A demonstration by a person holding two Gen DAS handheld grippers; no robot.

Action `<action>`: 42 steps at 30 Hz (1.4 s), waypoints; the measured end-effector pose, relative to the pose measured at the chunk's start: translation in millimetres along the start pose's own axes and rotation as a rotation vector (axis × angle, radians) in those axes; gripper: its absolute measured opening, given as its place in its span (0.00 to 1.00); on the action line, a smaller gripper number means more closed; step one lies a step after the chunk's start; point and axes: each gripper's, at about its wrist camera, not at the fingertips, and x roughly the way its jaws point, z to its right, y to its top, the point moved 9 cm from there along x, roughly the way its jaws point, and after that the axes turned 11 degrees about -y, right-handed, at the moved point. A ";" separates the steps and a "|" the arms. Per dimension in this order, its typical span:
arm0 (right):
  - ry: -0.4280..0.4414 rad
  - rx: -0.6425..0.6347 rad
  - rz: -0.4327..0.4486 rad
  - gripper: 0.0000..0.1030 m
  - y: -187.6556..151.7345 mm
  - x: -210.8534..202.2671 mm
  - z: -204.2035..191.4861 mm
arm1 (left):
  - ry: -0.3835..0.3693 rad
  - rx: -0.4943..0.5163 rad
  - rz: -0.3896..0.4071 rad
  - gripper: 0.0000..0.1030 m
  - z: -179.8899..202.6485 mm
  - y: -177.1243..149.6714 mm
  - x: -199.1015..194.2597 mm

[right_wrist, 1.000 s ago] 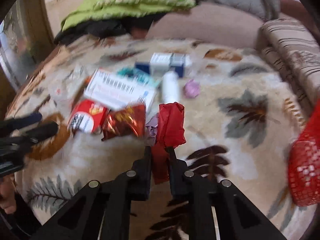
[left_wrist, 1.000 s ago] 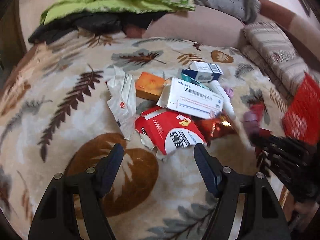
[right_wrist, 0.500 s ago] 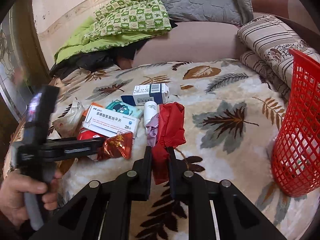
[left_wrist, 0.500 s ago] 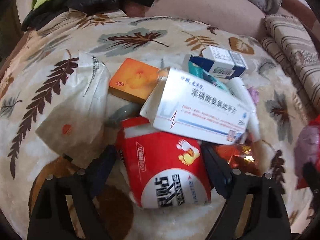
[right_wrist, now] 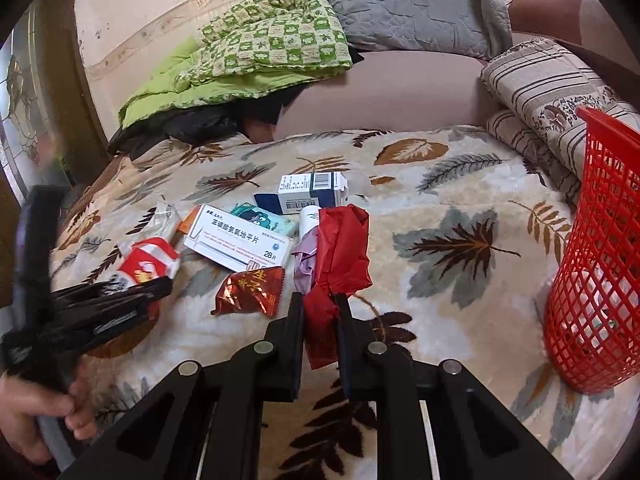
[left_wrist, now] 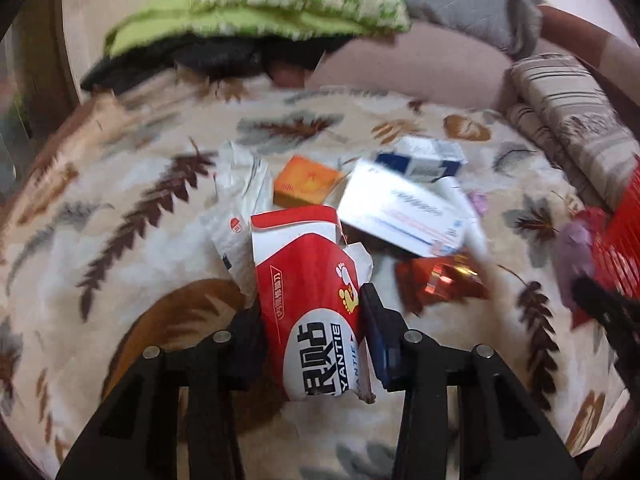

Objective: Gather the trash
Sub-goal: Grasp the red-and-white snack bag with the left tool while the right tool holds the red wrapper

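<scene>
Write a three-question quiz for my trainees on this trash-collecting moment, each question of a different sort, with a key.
1. True or false: the right gripper is shut on a red wrapper.
2. What does the left gripper hold? A) orange box B) red and white packet C) white tube
3. Fill in: the red mesh basket stands on the ______ side of the right wrist view.

Key: 1 true; 2 B; 3 right.
</scene>
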 end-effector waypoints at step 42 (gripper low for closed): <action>-0.037 0.008 -0.041 0.14 -9.5 0.8 15.7 | 0.033 0.174 0.050 0.43 44.1 -3.0 -4.8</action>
